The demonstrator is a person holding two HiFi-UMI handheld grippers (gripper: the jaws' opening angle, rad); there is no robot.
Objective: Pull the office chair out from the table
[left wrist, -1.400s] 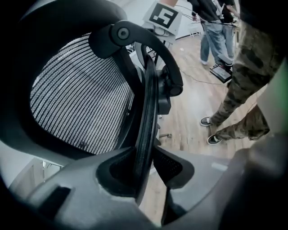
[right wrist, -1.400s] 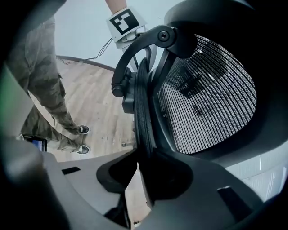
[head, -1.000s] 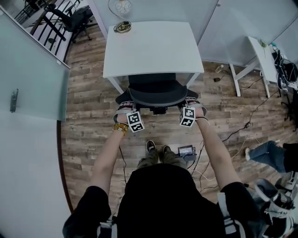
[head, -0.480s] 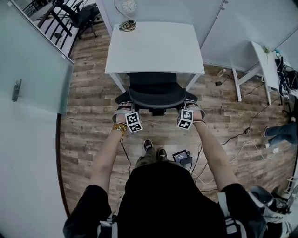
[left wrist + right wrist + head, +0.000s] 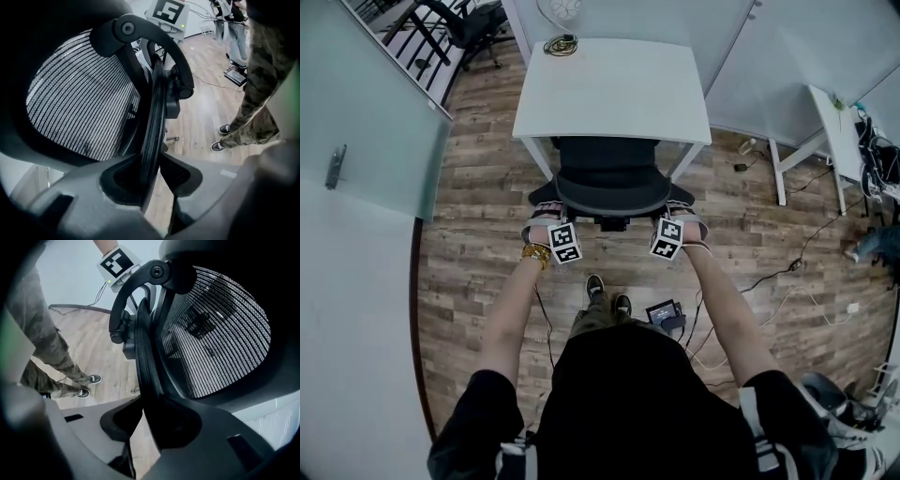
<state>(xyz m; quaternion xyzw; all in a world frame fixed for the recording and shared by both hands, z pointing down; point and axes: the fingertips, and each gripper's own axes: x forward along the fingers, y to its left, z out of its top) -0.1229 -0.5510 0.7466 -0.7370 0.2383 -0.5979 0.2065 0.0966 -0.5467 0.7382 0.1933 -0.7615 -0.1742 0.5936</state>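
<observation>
Clamping the near rim of the office chair [image 5: 611, 183] backrest [image 5: 152, 122], the left tool [image 5: 152, 176] and the right tool [image 5: 140, 420] each pinch its dark edge between their jaws, so the grasp looks done. Farther off, the seat [image 5: 607, 153] sits tucked under the white counter [image 5: 614, 89], so I judge most of the pull is left.

Coiled cable [image 5: 562, 44], side desk [image 5: 836, 127], spare chair [image 5: 475, 21], wooden floor [image 5: 478, 234].

The black, mesh-backed office chair [image 5: 614, 192] stands upright on the wooden floor, its seat partly under the white counter [image 5: 614, 89], its backrest outside the counter's edge.
</observation>
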